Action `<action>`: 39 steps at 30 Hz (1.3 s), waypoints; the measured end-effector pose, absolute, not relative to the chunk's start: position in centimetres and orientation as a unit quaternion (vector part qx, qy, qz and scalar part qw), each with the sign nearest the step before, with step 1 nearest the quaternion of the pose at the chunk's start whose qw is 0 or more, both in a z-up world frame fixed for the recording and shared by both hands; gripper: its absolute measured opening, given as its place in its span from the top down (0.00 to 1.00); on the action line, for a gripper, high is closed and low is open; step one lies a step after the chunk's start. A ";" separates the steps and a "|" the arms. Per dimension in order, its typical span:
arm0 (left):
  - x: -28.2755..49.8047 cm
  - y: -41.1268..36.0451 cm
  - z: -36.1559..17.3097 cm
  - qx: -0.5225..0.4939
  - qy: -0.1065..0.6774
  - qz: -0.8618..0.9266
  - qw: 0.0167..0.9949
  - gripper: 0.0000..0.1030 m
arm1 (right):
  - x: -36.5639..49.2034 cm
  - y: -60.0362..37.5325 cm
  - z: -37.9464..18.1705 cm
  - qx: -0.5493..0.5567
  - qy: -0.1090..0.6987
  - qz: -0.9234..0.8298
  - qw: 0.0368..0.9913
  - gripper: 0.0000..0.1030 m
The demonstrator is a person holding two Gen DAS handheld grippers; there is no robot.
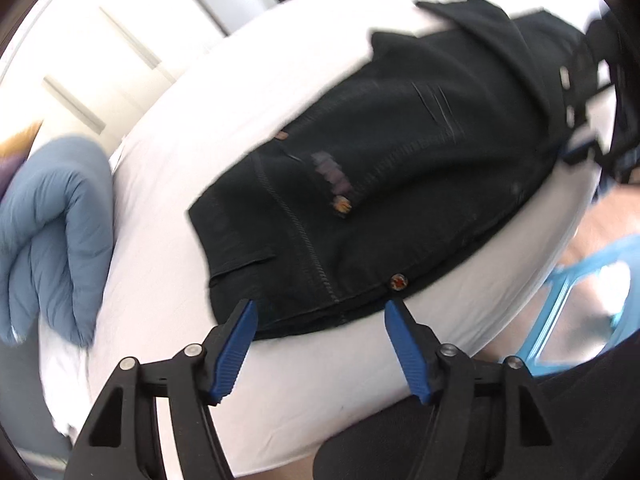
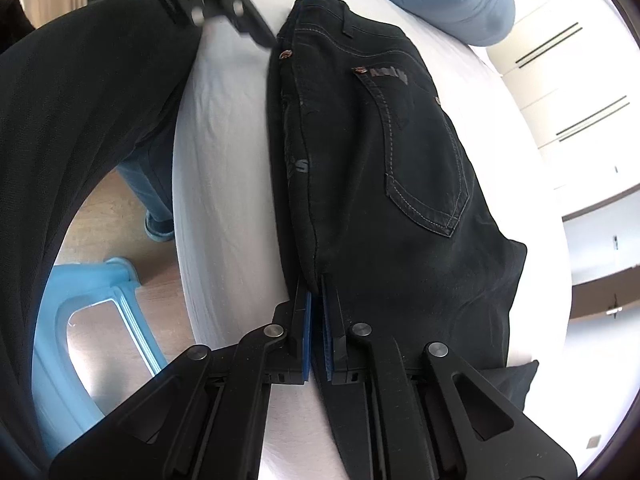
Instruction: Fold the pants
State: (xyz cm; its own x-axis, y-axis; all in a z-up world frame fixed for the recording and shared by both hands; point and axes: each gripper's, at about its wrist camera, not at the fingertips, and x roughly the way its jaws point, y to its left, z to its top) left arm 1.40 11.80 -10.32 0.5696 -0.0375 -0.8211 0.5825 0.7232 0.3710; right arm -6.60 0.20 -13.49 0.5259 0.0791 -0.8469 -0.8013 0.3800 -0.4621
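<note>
Black jeans (image 1: 400, 160) lie folded lengthwise on a white bed sheet (image 1: 180, 160). My left gripper (image 1: 320, 309) is open, its blue pads standing either side of the waistband edge near the copper button, not pressing it. At the other end my right gripper (image 2: 316, 282) is shut on the folded crotch edge of the jeans (image 2: 400, 160). The back pocket faces up there. One of the left gripper's fingers (image 2: 248, 20) shows at the waistband in the right wrist view. The right gripper's fingers (image 1: 580, 151) are blurred at the far end.
A rolled blue quilt (image 1: 52, 232) lies on the bed beyond the jeans. A light blue plastic stool (image 2: 100, 340) stands on the wooden floor beside the bed. A person's dark-clothed leg (image 2: 80, 120) is close to the bed edge. White wardrobe doors (image 2: 572, 80) stand behind.
</note>
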 end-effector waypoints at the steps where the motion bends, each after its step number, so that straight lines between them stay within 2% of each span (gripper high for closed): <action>1: 1.6 11.9 -9.6 0.304 0.424 -0.185 0.833 0.33 | -6.6 0.2 -13.6 -0.468 0.385 0.297 0.738 0.94; 6: 4.3 8.9 -7.3 0.221 0.414 -0.200 0.860 0.34 | -6.3 0.2 -13.9 -0.452 0.392 0.287 0.748 0.94; 8: 5.5 6.6 -7.8 0.205 0.416 -0.218 0.859 0.48 | -5.9 -0.1 -13.9 -0.433 0.398 0.284 0.757 0.94; 9: 6.1 5.5 -8.4 0.205 0.419 -0.224 0.856 0.50 | -5.8 -0.2 -13.8 -0.423 0.399 0.283 0.762 0.94; 13: 7.8 3.0 -13.8 0.239 0.478 -0.209 0.819 0.51 | -6.0 -0.7 -13.9 -0.407 0.389 0.278 0.779 0.94; 16: 7.8 4.6 -13.9 0.192 0.491 -0.207 0.824 0.51 | -6.5 -1.2 -13.8 -0.396 0.380 0.272 0.790 0.94; 18: 7.3 5.3 -13.5 0.203 0.495 -0.200 0.821 0.51 | -6.8 -1.7 -13.5 -0.385 0.376 0.269 0.799 0.93; 20: 6.8 5.7 -13.1 0.222 0.498 -0.186 0.817 0.51 | -7.1 -2.3 -13.0 -0.366 0.382 0.265 0.806 0.88; 23: 7.1 5.6 -10.8 0.185 0.491 -0.176 0.833 0.51 | -7.2 -4.1 -11.1 -0.300 0.401 0.265 0.824 0.69; 25: 7.7 4.4 -9.1 0.142 0.479 -0.194 0.844 0.51 | -6.8 -6.1 -9.5 -0.239 0.411 0.259 0.841 0.38; 26: 8.1 3.3 -8.6 0.129 0.473 -0.201 0.848 0.51 | -6.3 -7.5 -8.5 -0.201 0.412 0.250 0.853 0.35; 30: 9.8 -1.1 -9.5 0.094 0.480 -0.227 0.842 0.51 | -2.3 -13.8 -5.8 -0.081 0.439 0.185 0.876 0.35; 33: 10.9 -2.5 -13.1 0.062 0.531 -0.234 0.812 0.51 | 2.1 -21.0 -4.4 0.032 0.461 0.122 0.878 0.35; 36: 11.4 -0.8 -14.4 -0.001 0.532 -0.239 0.812 0.52 | 6.4 -28.2 -3.1 0.145 0.463 0.072 0.872 0.35; 39: 11.5 0.6 -14.6 -0.050 0.537 -0.247 0.805 0.54 | 10.4 -33.6 -2.3 0.205 0.448 0.020 0.870 0.35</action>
